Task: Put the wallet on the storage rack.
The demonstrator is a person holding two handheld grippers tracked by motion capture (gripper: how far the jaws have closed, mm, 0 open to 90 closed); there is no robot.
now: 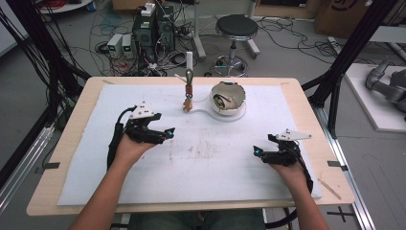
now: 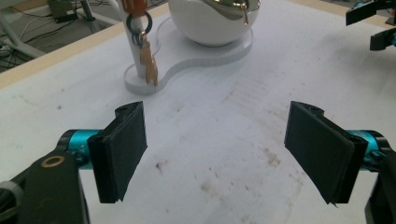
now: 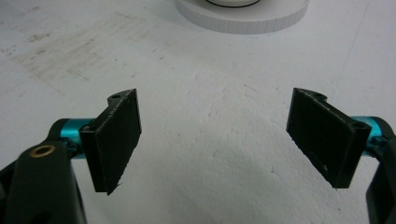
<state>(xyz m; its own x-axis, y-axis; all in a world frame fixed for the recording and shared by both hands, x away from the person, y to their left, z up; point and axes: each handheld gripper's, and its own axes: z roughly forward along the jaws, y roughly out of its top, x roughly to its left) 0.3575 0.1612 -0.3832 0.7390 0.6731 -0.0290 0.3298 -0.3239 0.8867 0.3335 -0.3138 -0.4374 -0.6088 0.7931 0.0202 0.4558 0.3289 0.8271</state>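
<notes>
White-padded tabletop (image 1: 143, 191): one bowl (image 1: 228, 98), one post (image 1: 188, 79) with hanging keys (image 2: 148, 60), on one shared base (image 2: 205, 56) at far centre. Two claws, left claw (image 1: 168, 131) and right claw (image 1: 256, 151), both wide open, empty. Keys legible from left gripper view.

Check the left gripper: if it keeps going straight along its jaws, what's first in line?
Bare white mat first. Beyond it, probably the white base plate between the key post and the white bowl. The left gripper is open with nothing between its jaws; depth is hard to judge.
</notes>
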